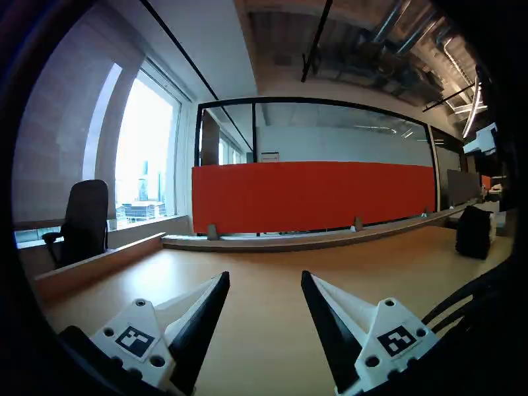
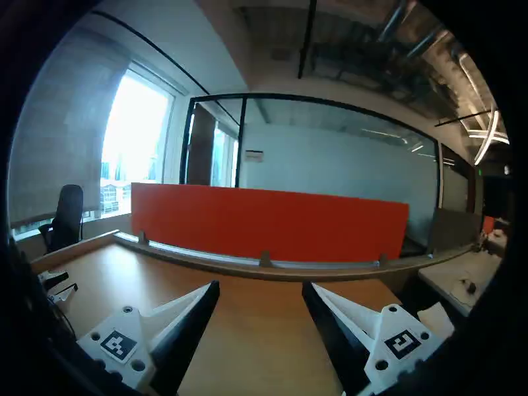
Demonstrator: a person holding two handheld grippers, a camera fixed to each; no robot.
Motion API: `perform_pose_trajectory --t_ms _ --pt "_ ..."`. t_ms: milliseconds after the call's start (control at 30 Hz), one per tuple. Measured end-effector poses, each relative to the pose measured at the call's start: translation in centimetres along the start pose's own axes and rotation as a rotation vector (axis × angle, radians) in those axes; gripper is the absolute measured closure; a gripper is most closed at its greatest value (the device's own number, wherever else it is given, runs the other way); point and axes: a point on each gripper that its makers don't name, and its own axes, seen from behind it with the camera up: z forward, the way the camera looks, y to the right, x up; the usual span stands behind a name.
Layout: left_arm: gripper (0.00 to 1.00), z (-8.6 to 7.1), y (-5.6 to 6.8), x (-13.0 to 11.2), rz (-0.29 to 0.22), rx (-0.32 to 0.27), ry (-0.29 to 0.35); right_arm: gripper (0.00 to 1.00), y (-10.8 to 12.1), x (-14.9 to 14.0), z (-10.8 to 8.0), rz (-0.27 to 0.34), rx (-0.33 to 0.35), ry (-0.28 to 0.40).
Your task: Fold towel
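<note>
In the left gripper view my left gripper (image 1: 265, 284) hangs open over a bare wooden desk (image 1: 277, 317), nothing between its white and black fingers (image 1: 198, 317). In the right gripper view my right gripper (image 2: 261, 294) is open too, above the same kind of wooden desk (image 2: 257, 336), with its fingers (image 2: 178, 323) spread wide and holding nothing. I see no towel on the desk surface ahead of either gripper.
An orange partition (image 1: 310, 195) runs along the desk's far edge, also in the right gripper view as the partition (image 2: 264, 221). A black bag (image 1: 474, 231) stands at the far right. A black office chair (image 1: 82, 221) sits by the window. Black cables (image 1: 468, 297) cross at right.
</note>
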Motion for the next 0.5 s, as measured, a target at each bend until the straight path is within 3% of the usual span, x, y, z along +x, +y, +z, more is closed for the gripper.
perform_pose_trajectory --t_ms 500 --pt "0.2 0.0 -0.3 -1.8 -0.028 0.009 -0.009 0.03 0.0 -0.6 -0.2 -0.006 -0.004 0.0"
